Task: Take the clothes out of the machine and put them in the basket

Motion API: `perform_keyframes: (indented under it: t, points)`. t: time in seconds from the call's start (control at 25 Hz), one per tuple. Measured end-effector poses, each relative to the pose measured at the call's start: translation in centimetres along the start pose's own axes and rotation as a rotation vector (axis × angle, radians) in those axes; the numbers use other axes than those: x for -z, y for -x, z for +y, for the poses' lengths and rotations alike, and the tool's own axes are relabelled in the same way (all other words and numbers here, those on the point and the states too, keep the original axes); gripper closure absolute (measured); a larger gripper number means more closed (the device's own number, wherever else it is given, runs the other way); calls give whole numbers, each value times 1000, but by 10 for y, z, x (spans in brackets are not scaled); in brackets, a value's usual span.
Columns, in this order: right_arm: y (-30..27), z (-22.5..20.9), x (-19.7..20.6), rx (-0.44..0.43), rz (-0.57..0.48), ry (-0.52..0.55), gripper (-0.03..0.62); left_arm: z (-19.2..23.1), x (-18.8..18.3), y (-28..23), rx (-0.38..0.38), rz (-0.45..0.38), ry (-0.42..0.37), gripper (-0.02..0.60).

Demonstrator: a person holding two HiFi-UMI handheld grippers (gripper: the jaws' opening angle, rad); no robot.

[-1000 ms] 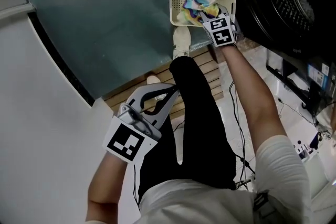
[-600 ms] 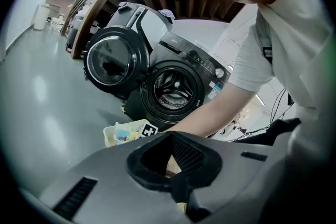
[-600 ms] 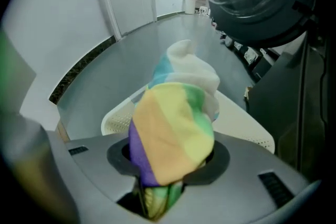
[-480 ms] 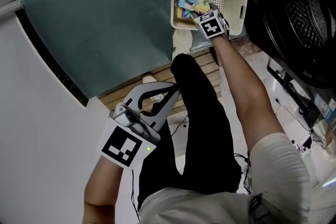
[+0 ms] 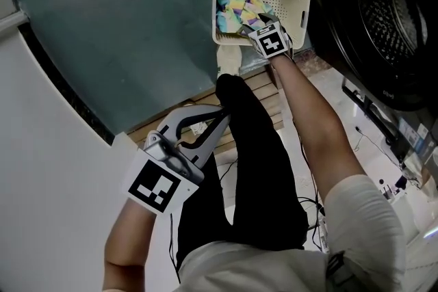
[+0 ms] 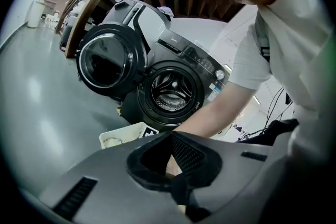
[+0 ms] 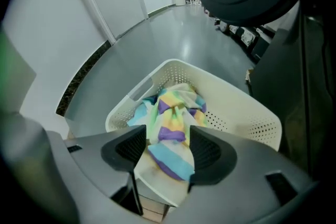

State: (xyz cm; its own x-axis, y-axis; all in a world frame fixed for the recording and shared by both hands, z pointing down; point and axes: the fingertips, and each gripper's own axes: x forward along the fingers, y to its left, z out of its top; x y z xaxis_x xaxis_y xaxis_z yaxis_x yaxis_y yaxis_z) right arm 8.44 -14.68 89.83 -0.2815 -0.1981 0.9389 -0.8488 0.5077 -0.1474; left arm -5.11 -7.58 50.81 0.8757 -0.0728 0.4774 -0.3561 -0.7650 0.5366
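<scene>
One striped cloth point(image 7: 170, 128) | between right tongs point(image 7: 168, 150), jaws just opening | in basket point(image 7: 247, 113)

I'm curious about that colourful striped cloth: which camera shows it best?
The right gripper view: the striped cloth lies close and central in the basket, stripes clear. The head view shows it small and far. The left gripper view shows only a basket corner, no cloth.
</scene>
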Motion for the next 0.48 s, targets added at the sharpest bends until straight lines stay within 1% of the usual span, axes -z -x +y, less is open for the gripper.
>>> perform_keyframes:
  t: [0.2, 0.36, 0.48]
  points:
    - [44, 2, -3, 20, -43, -21, 339, -27, -22, 6, 21, -12, -57, 584]
    - [85, 8, -10, 36, -84, -56, 339, -58, -40, 15, 37, -28, -92, 584]
    - [121, 27, -13, 28, -109, -58, 341, -84, -50, 27, 45, -38, -120, 584]
